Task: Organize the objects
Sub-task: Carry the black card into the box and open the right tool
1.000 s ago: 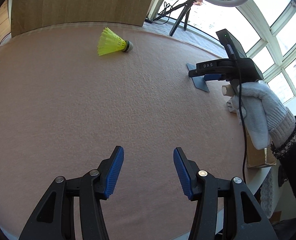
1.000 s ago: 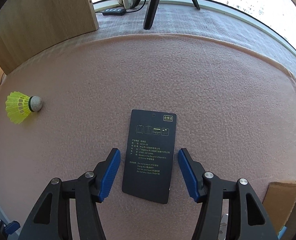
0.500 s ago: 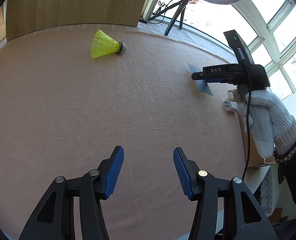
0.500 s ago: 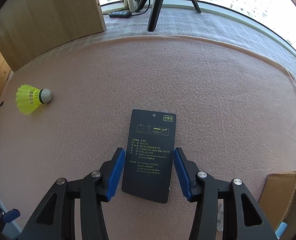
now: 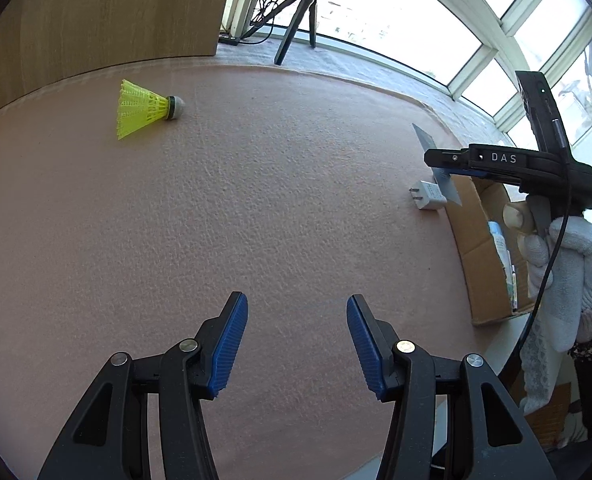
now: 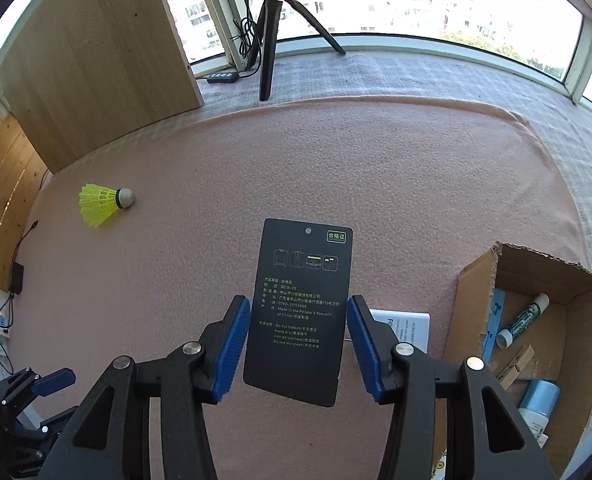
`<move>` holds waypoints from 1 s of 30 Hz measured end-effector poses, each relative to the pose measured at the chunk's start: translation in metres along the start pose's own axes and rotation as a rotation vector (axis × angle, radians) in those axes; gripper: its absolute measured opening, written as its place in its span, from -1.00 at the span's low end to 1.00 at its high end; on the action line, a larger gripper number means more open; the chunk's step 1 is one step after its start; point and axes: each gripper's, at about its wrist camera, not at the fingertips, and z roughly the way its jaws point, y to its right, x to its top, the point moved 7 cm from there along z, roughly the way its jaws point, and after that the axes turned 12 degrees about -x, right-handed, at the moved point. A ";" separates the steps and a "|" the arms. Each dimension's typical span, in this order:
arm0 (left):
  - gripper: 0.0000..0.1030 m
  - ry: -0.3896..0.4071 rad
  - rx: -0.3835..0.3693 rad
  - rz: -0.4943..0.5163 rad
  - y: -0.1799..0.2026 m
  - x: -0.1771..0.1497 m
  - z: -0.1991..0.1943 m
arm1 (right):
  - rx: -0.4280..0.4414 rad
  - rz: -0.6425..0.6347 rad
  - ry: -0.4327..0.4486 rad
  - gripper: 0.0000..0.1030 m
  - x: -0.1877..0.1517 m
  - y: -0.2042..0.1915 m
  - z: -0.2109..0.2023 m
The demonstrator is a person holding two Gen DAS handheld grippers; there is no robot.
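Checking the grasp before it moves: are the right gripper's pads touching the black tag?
Touching. The right wrist view shows the right gripper with both blue pads against the black tag's side edges, tag lifted.

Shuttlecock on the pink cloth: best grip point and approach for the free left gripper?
Take the shuttlecock across its yellow skirt just behind the cork. It lies on its side, cork pointing right in the left wrist view, so bring the left gripper down from above, fingers straddling the skirt's narrow end.

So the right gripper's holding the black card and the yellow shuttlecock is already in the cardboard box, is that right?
Not quite. The right gripper does hold the black card, but the yellow shuttlecock lies on the pink cloth, far from the cardboard box, as the right wrist view shows.
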 end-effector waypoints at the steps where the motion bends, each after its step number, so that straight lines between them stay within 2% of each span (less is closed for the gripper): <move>1: 0.08 -0.006 -0.004 0.008 0.004 0.001 0.003 | -0.003 0.018 0.005 -0.10 -0.003 0.009 -0.004; 9: 0.08 -0.048 -0.044 0.080 0.036 0.007 0.025 | -0.083 0.130 0.055 -0.10 -0.030 0.083 -0.039; 15: 0.08 -0.078 -0.071 0.128 0.062 0.008 0.042 | -0.123 0.201 0.054 -0.10 -0.042 0.126 -0.044; 23: 0.08 -0.108 -0.088 0.167 0.084 0.011 0.060 | -0.148 0.264 0.034 -0.10 -0.059 0.163 -0.041; 30: 0.08 -0.125 -0.095 0.186 0.095 0.013 0.071 | -0.136 0.288 0.029 -0.09 -0.064 0.175 -0.040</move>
